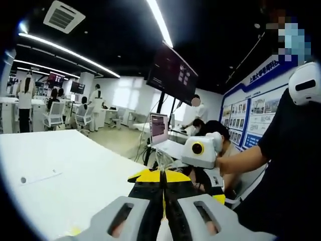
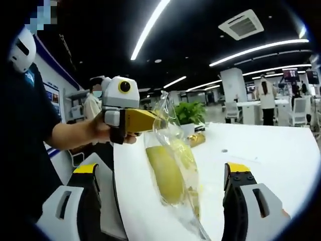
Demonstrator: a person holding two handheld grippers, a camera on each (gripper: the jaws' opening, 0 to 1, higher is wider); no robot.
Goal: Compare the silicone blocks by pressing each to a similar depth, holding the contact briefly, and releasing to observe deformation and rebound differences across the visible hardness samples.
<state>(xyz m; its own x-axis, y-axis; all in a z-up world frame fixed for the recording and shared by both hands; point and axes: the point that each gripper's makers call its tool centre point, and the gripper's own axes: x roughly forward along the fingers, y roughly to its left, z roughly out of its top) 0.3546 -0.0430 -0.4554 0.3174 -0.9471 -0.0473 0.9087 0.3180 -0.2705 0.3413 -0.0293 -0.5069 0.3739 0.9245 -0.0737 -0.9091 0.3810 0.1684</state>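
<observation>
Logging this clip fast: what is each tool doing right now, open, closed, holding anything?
Left tool: closed, pinching the top edge of a clear plastic bag with a yellow block inside.
Right tool: open, jaws apart either side of the hanging bag, holding nothing.

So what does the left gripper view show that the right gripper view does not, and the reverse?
Left gripper view: the left gripper seen from behind, shut on the top of the bag, and a monitor. Right gripper view: the yellow block inside the clear bag, a plant, and the right gripper open. Both: the white table.
</observation>
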